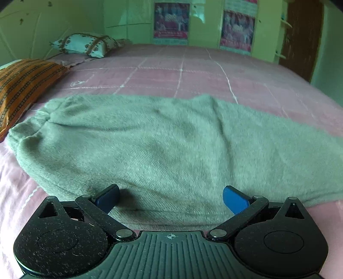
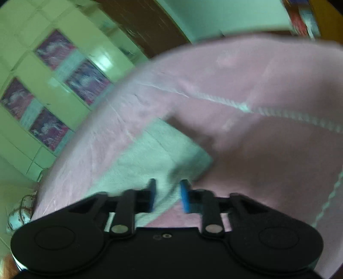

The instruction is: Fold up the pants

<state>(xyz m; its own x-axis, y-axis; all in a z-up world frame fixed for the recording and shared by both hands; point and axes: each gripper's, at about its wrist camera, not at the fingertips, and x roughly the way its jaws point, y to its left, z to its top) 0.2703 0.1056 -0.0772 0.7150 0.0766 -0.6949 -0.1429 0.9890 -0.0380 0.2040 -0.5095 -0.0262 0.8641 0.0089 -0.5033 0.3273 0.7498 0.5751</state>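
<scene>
Left gripper: blue fingers spread wide, nothing between the pads; poised at the near edge of the pants.
Right gripper: view motion-blurred; fingers partly closed with a narrow gap, a ribbed strip of cloth running between them; whether the pads pinch it, cannot tell.
Pants: grey-green fleece, lying flat across the bed, gathered waistband at left, leg running off to the right; in the right wrist view the leg end lies on the blanket just ahead of the fingers.
Blanket: pink, white grid lines, under the pants.
Orange pillow: left edge, near the waistband.
Patterned pillow: further back.
Posters: on the green far wall.
Door: brown, far right.
</scene>
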